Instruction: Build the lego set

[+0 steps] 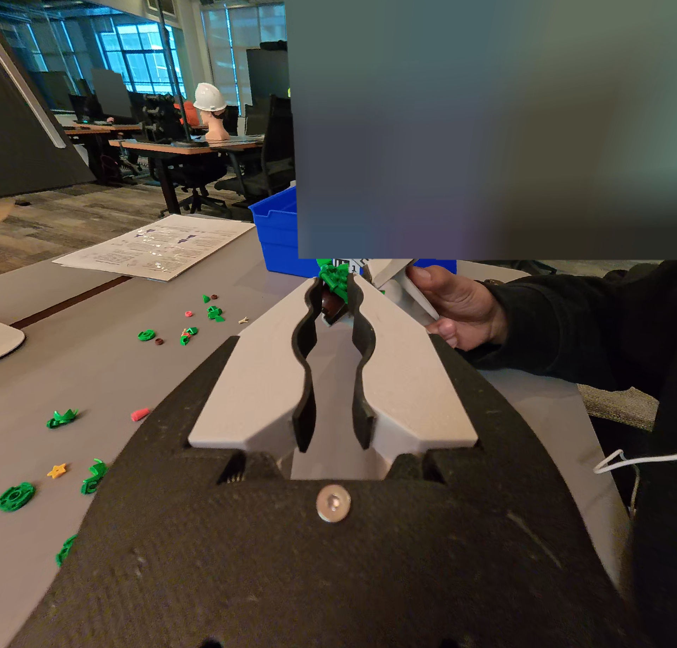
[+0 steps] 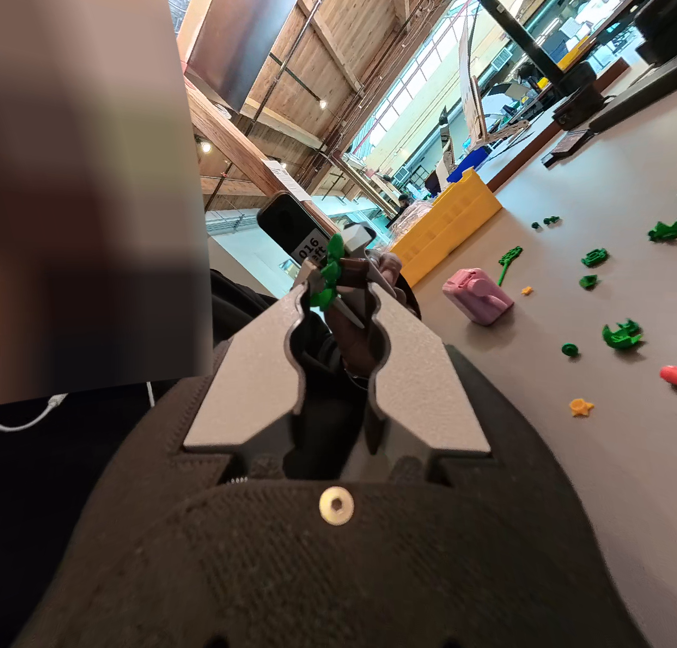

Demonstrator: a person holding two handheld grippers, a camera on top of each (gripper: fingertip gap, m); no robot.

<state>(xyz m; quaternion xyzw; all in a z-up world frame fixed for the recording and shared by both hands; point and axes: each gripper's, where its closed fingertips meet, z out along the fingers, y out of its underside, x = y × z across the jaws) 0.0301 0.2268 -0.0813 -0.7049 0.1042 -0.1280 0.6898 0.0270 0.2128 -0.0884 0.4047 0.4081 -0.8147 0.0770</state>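
1. The small green-and-brown plastic lego assembly (image 1: 334, 290) is held up off the grey desk (image 1: 110, 374), pinched at the tips of the left hand-held gripper (image 1: 332, 293); the right hand-held gripper (image 2: 335, 293) closes on the same piece from the opposite side.
2. It looks light, rigid and snap-fitted, so leaves could pop off; I would grip the brown trunk, not the foliage.
3. Loose green plastic leaf and ring pieces (image 1: 146, 335), a yellow star (image 1: 56, 470) and a red stud (image 1: 140, 414) lie scattered towards the desk's left edge.
4. A blue plastic bin (image 1: 278, 238) stands at the far edge and a yellow plastic bin (image 2: 450, 224) beside a pink block (image 2: 476, 295); their contents are hidden.
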